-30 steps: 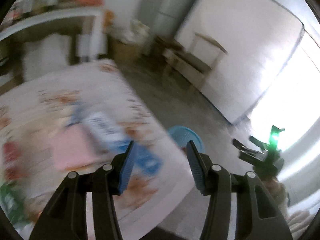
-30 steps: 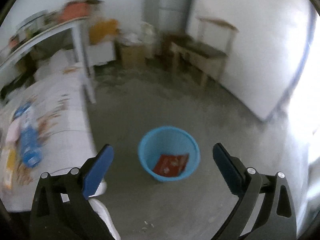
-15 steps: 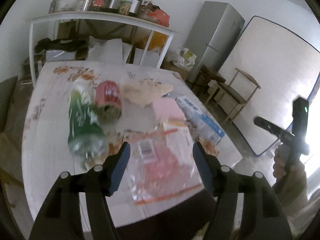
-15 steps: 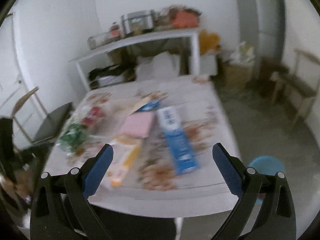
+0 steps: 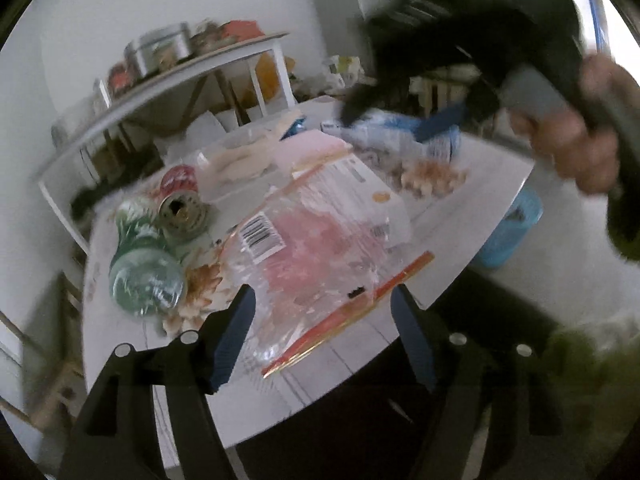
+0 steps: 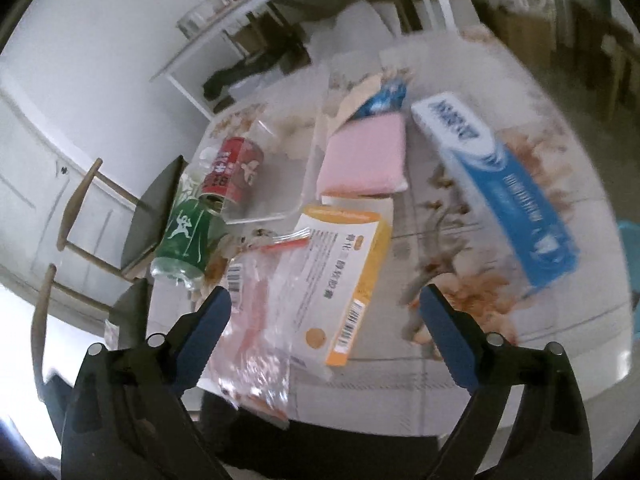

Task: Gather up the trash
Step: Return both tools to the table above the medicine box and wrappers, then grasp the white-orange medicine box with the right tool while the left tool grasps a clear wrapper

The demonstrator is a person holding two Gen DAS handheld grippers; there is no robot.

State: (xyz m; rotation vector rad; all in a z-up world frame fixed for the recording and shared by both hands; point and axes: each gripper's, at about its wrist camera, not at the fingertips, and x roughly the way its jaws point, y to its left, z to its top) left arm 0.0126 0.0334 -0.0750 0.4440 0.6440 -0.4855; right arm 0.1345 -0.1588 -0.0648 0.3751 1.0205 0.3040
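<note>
My left gripper (image 5: 320, 332) tilted down, jaws opening, nothing clamped. My right gripper (image 6: 324, 336) tilted down, jaws wide but closing, nothing gripped. My right hand (image 5: 576, 136) wraps its handle.

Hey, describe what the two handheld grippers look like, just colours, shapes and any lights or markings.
Both are alike. The left gripper and right gripper each have two black angular arms with triangular cut-outs and round silver pivot bolts, ending in flat dark-blue fingers. Seen from the left wrist view, the right gripper has a bulky black body, a grey handle and a small green light on top.
</note>
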